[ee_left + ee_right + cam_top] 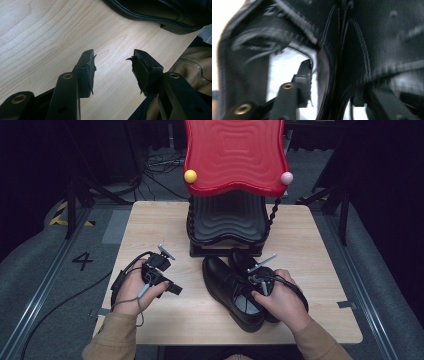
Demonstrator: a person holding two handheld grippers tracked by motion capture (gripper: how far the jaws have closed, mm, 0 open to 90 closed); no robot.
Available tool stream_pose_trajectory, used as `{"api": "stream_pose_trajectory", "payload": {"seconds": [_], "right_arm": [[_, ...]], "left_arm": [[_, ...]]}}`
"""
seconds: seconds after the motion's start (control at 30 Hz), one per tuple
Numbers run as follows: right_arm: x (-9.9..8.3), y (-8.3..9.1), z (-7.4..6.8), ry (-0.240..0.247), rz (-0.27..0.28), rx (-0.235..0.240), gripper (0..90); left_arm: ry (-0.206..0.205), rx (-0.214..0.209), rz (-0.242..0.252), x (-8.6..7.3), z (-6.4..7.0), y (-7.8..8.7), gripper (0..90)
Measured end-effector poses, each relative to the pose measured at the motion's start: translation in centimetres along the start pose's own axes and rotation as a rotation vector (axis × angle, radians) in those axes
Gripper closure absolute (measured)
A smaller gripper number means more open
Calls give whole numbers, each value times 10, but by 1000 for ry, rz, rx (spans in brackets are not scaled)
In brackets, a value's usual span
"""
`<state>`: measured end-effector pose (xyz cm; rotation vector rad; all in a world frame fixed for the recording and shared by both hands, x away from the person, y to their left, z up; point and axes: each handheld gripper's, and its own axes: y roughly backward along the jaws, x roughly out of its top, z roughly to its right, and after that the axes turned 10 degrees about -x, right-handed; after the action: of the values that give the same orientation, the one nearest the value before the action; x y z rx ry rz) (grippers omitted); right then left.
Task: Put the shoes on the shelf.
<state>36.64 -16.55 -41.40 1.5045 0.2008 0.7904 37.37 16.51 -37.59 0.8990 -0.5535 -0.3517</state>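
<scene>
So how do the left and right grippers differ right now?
The left gripper hangs over bare wooden table, jaws apart and holding nothing. The right gripper is at the pair of black leather shoes, one jaw inside a shoe, the collar between its jaws. Both are hand-held.

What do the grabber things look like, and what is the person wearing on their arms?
Each grabber is black. The left gripper has two flat black jaws with brass-coloured rivets and frayed pads. The right gripper carries a grey metal plate on top. A black cable trails from the left one. The person's tan sleeves cover both forearms.
</scene>
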Motion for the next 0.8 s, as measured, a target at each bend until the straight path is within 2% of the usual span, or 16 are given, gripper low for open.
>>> {"api": "stream_pose_trajectory", "payload": {"seconds": [0.03, 0.27, 0.43, 0.53, 0.7, 0.8], "right_arm": [[4, -4, -1, 15, -4, -24, 690], [9, -9, 3, 2, -28, 10, 688], [15, -10, 0, 1, -63, -14, 695], [16, -11, 0, -9, -65, -15, 689], [18, -13, -1, 9, -72, -17, 659], [19, -13, -2, 44, -78, -18, 658]], "left_arm": [[7, 2, 1, -2, -1, 1, 532], [18, 9, 7, -5, -3, 2, 532], [13, 10, 7, -3, -2, 1, 532], [11, 8, -1, -1, -2, -1, 532], [4, 4, -9, 2, -1, -3, 529], [6, 0, -7, 3, -2, -4, 528]]}}
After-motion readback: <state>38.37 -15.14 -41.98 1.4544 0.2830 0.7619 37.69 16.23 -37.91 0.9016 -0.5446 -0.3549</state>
